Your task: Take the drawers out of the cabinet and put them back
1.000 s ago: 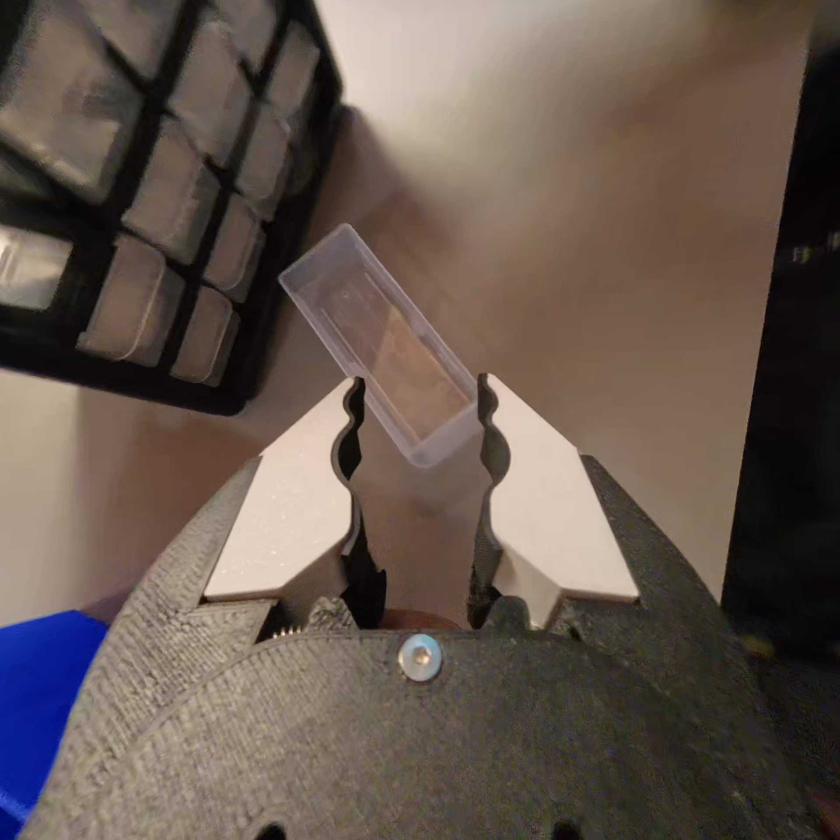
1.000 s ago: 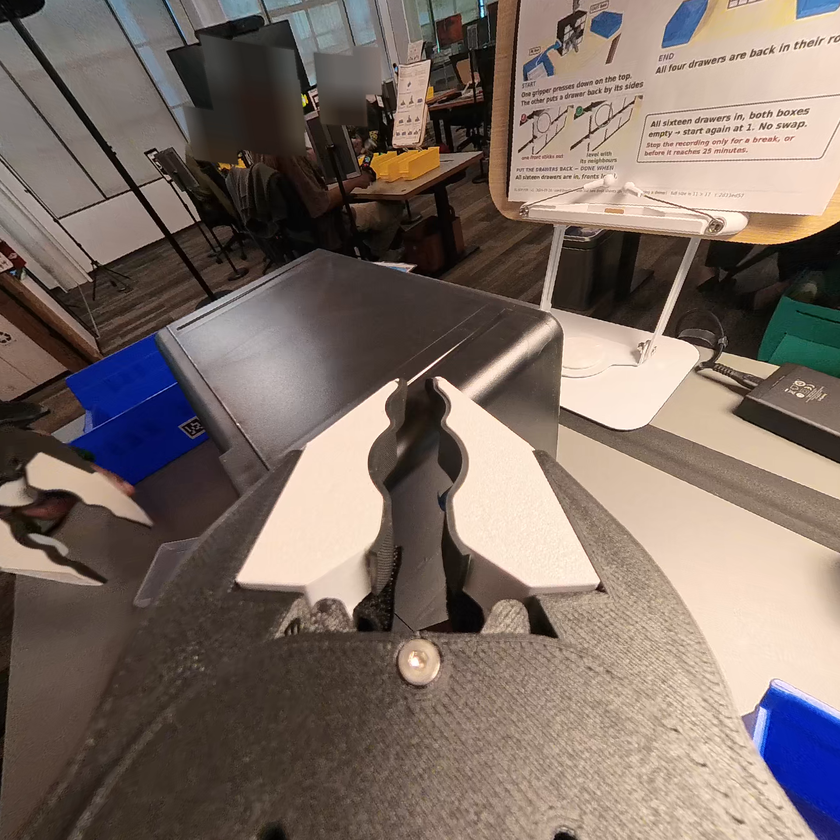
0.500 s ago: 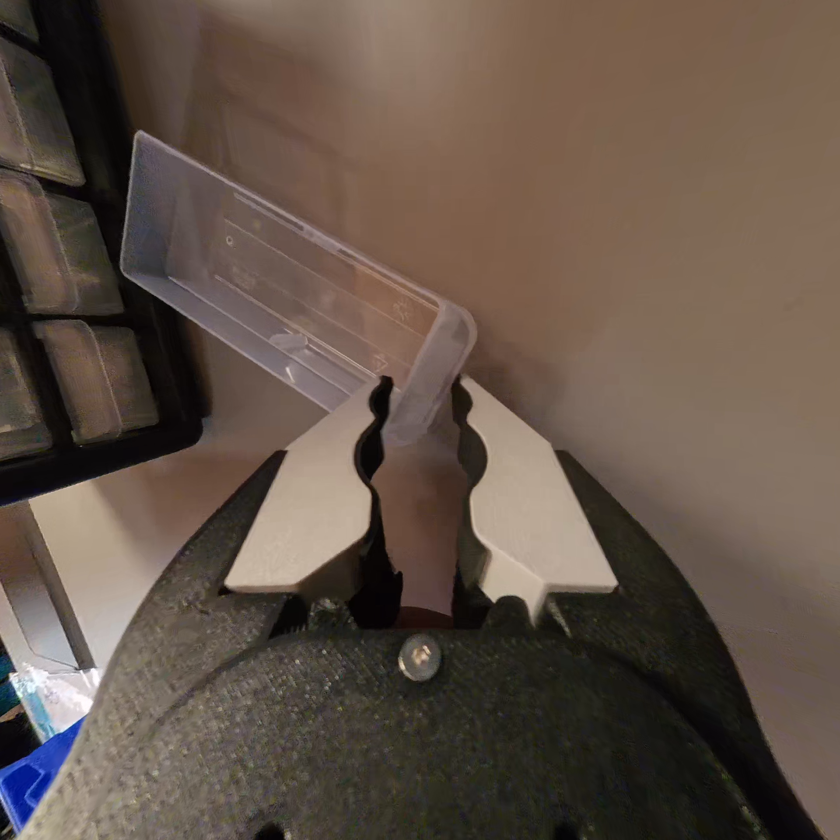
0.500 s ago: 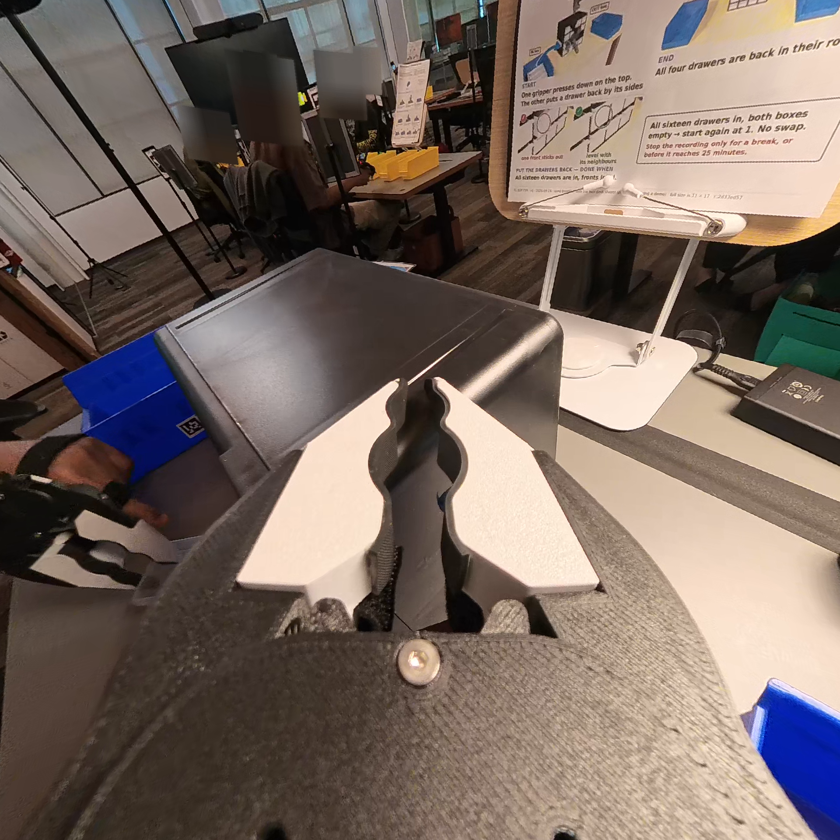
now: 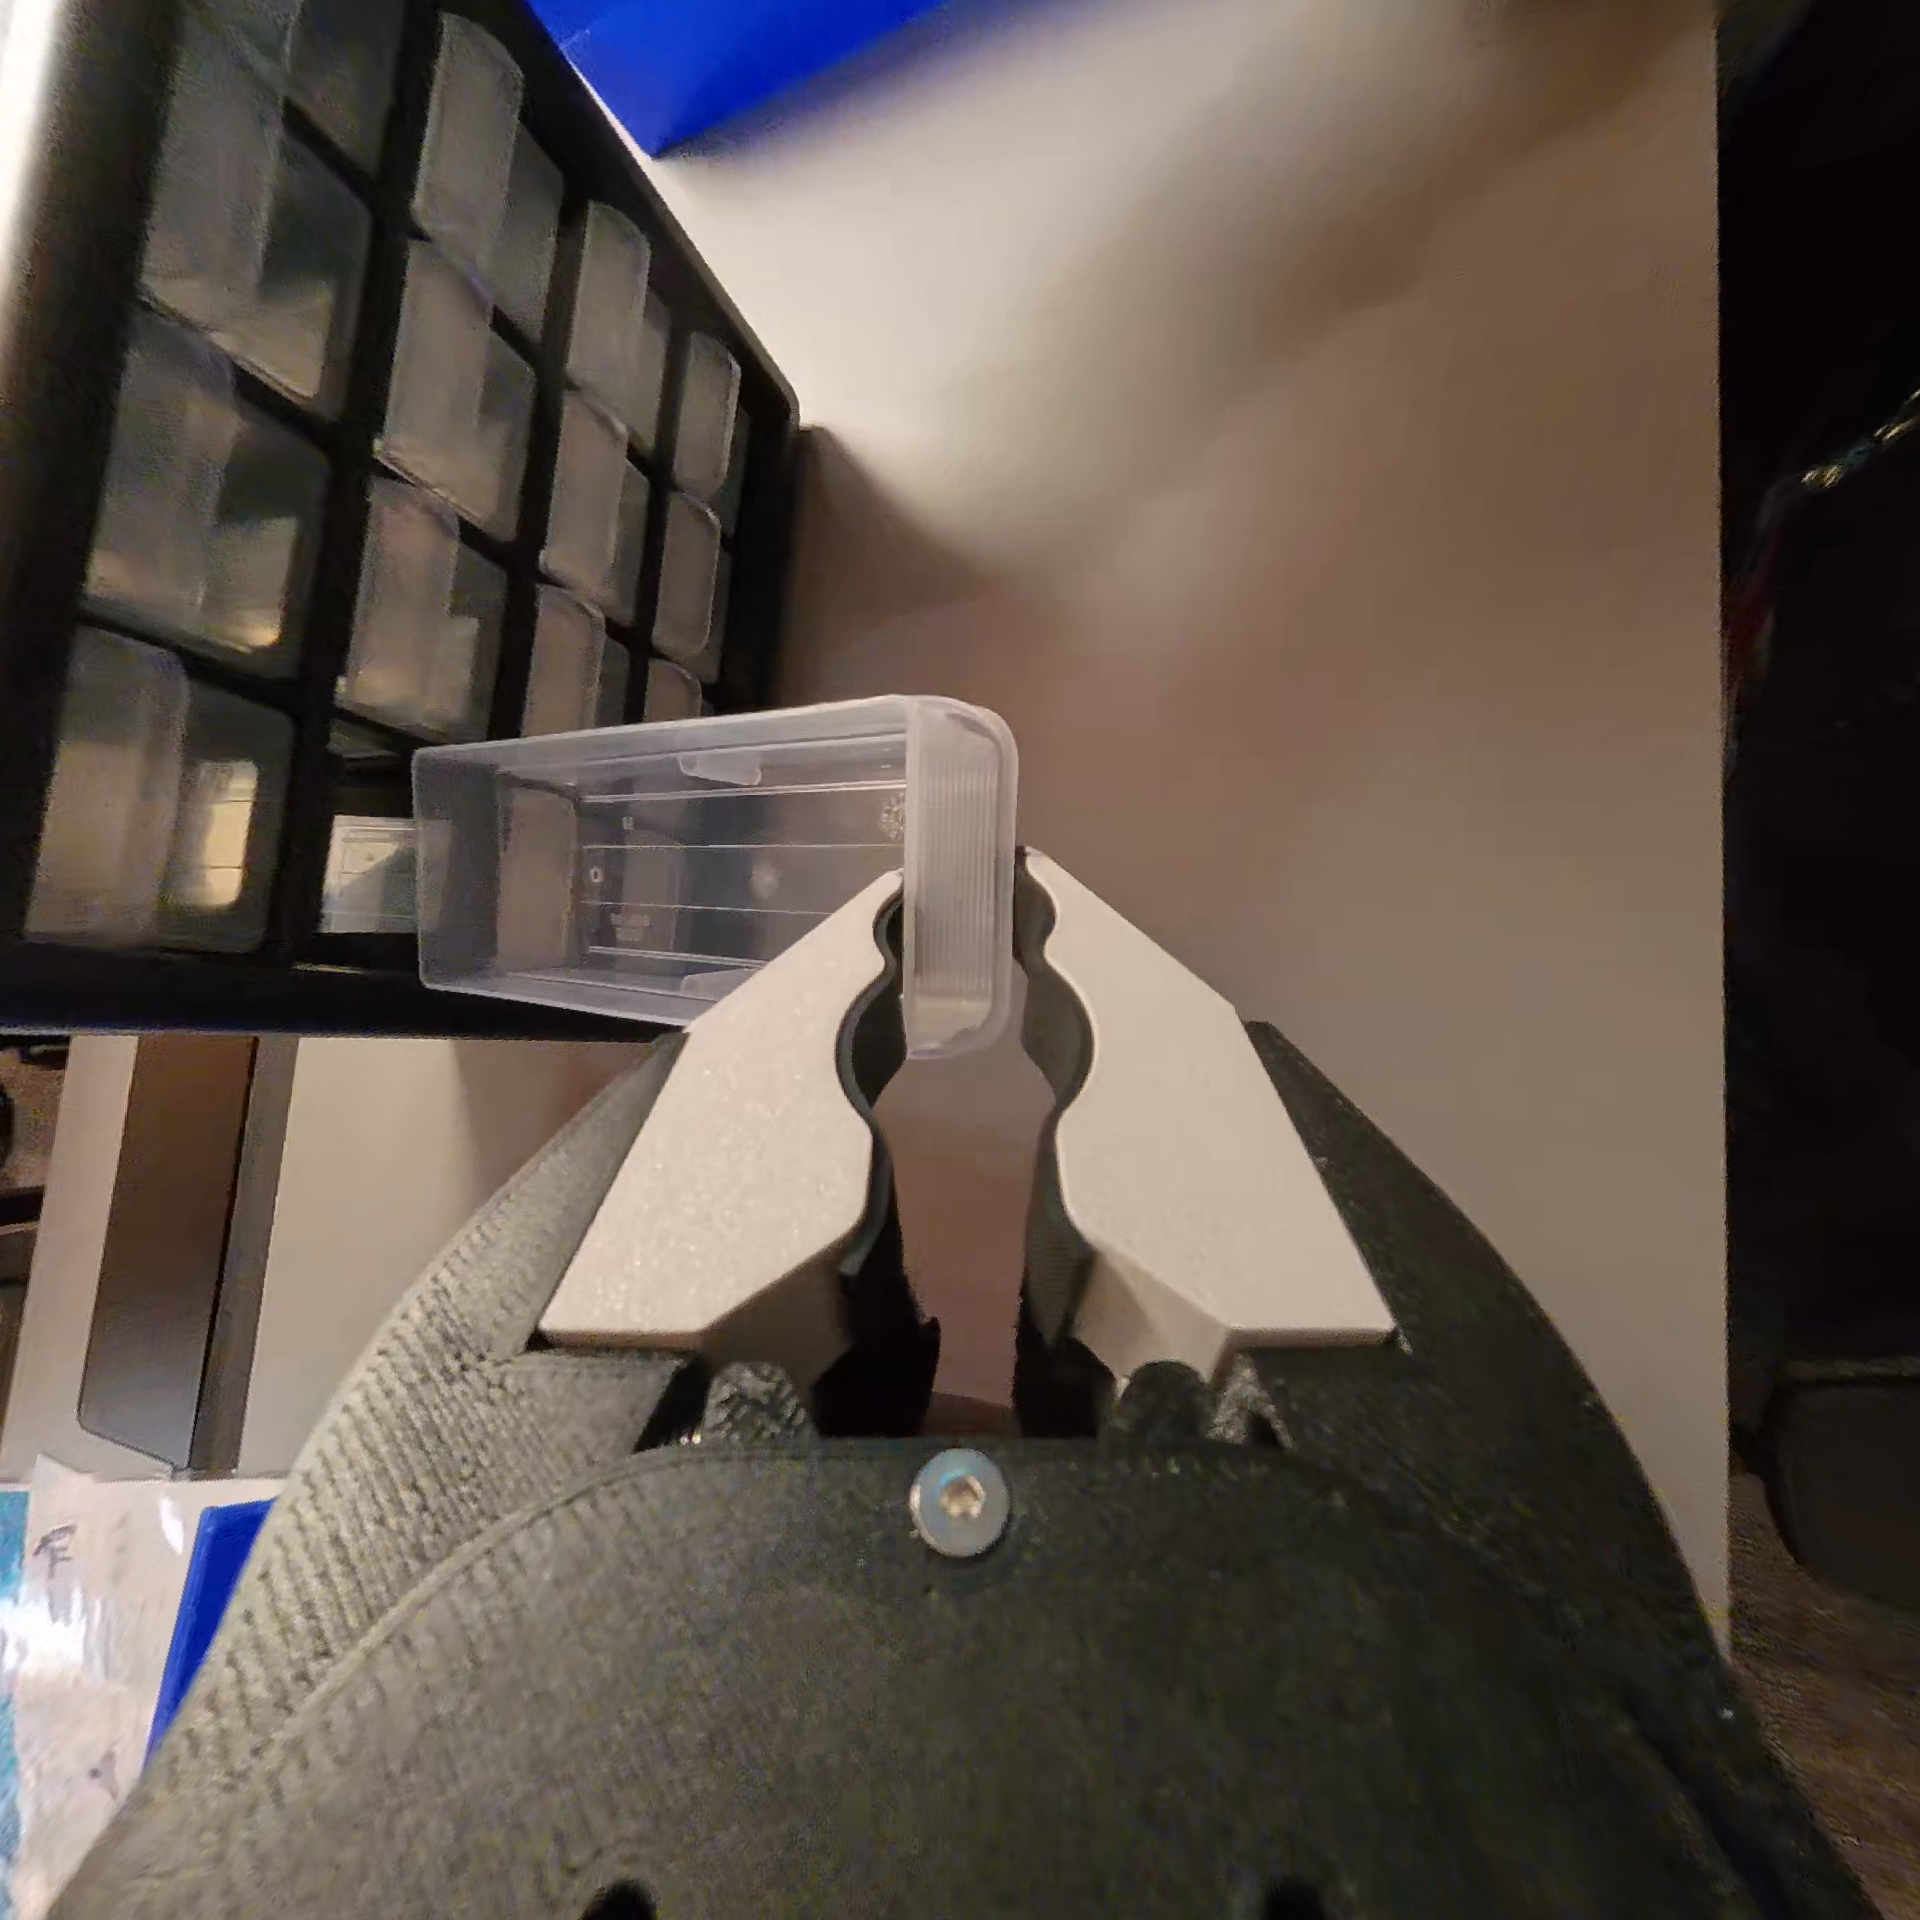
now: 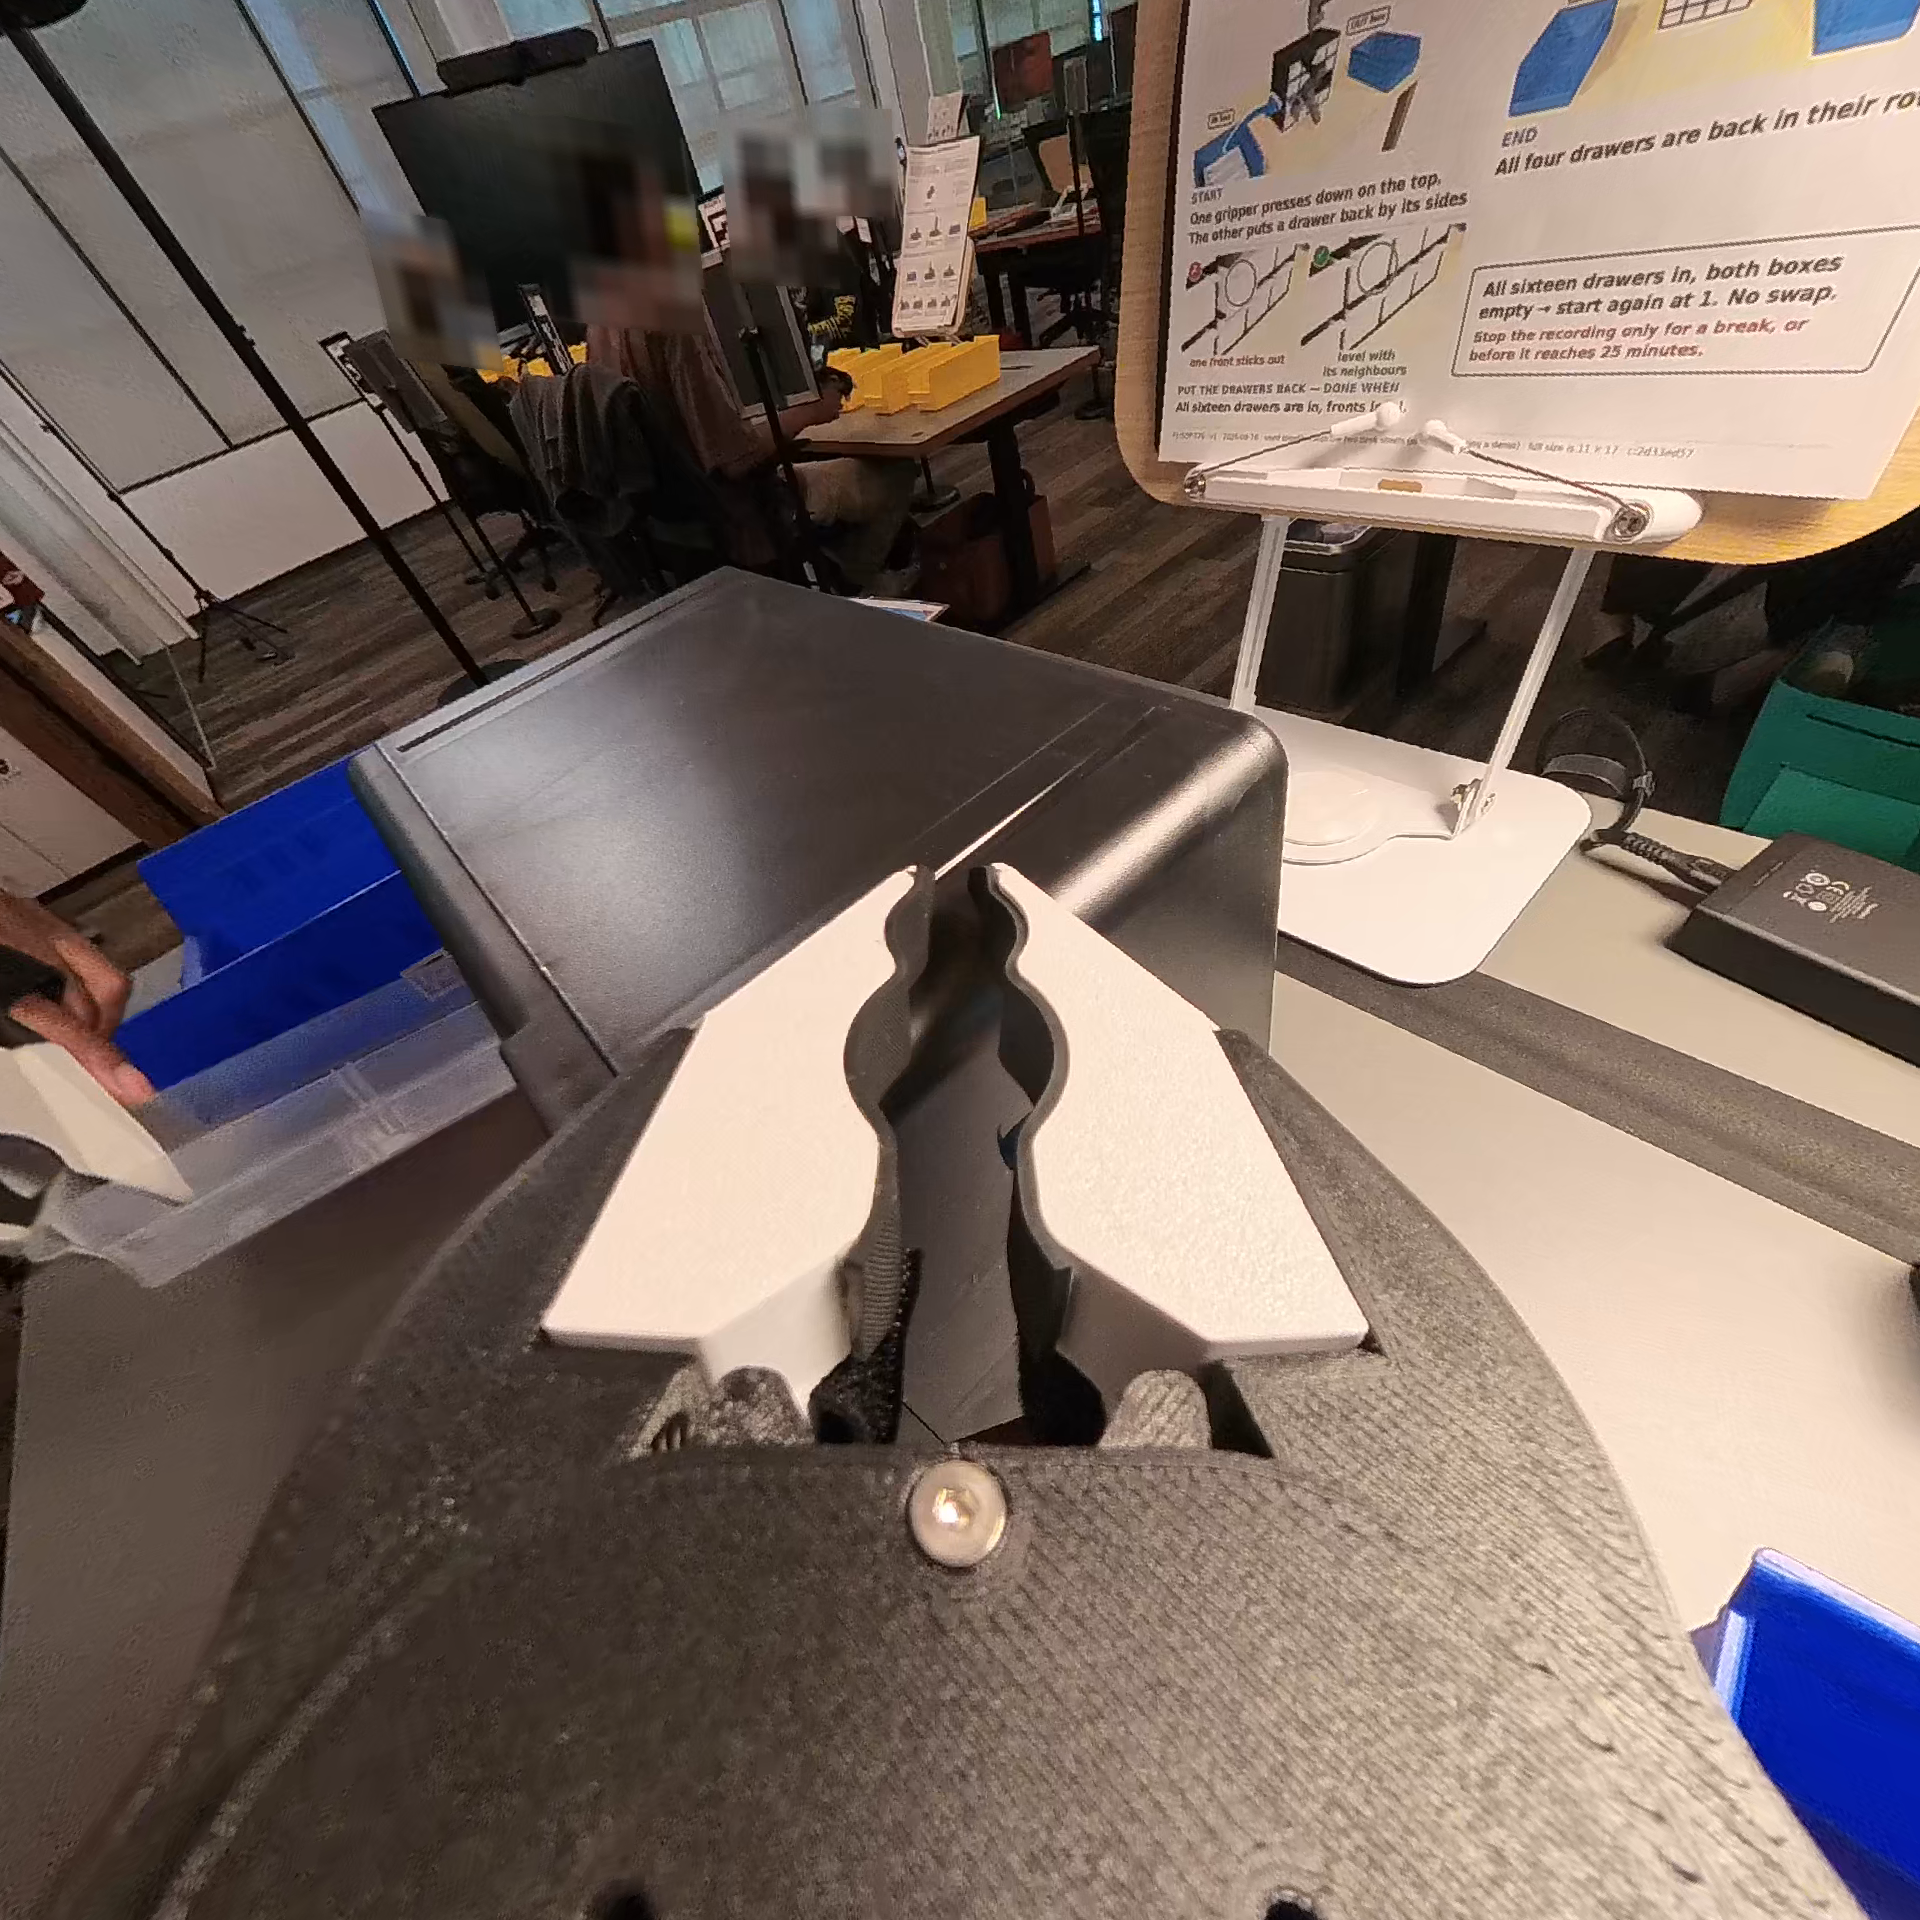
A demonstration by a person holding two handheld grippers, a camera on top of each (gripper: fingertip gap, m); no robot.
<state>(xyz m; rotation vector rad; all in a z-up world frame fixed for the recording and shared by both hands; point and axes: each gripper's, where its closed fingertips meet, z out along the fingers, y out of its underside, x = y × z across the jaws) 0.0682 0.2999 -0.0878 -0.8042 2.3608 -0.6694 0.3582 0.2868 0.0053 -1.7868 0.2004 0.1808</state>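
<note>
My left gripper (image 5: 961, 883) is shut on the ribbed front lip of a clear plastic drawer (image 5: 665, 862). It holds the drawer off the table, with the rear end pointing at the lower row of the black cabinet (image 5: 312, 416). Several clear drawers sit in the cabinet's slots. The right wrist view shows the same drawer (image 6: 312, 1132) at the left, beside the cabinet's front, with the left gripper's finger (image 6: 94, 1132) on it. My right gripper (image 6: 951, 883) lies on the cabinet's top (image 6: 790, 790). Its jaws are nearly closed, with a narrow slit and nothing between them.
A blue bin (image 6: 260, 914) stands left of the cabinet and another blue bin (image 6: 1829, 1745) at the near right. A white stand with an instruction sheet (image 6: 1455, 488) and a black box (image 6: 1808, 935) are at the back right. A hand (image 6: 73, 997) holds the left gripper.
My left jaws closed on the drawer's front lip. The drawer rose off the table and swung round, so that its rear end now faces the cabinet. The right gripper stayed on the cabinet top.
</note>
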